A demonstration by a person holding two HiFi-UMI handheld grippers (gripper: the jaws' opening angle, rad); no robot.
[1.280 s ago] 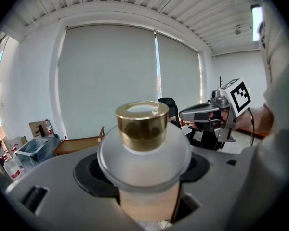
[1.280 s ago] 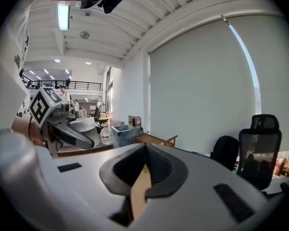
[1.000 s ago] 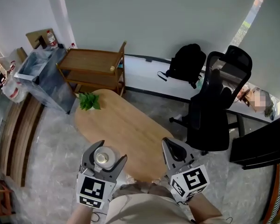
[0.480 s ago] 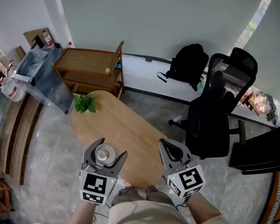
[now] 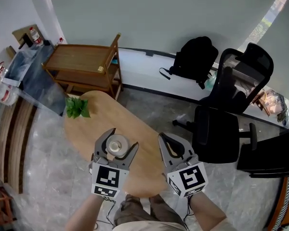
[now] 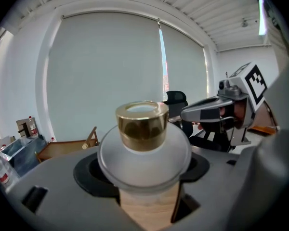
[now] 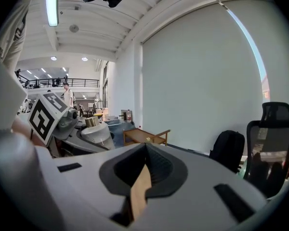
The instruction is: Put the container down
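Note:
A frosted white container (image 5: 116,144) with a gold cap sits upright between the jaws of my left gripper (image 5: 115,150), which is shut on it above the near part of the oval wooden table (image 5: 106,121). In the left gripper view the container (image 6: 143,134) fills the middle, the gripper (image 6: 143,171) clamped round its body. My right gripper (image 5: 167,147) hovers beside it over the table's near right edge, shut with nothing in it. In the right gripper view the gripper (image 7: 143,170) has its jaws together, with only a sliver of table showing between them.
A small green plant (image 5: 76,107) stands at the table's far end. Behind it is a wooden cart (image 5: 82,61). A black office chair (image 5: 226,124) stands to the right and a black backpack (image 5: 195,57) leans on the wall.
Both grippers have moved forward and a little right over the table, the left still holding the container. The head view has shifted, so the furniture sits further left.

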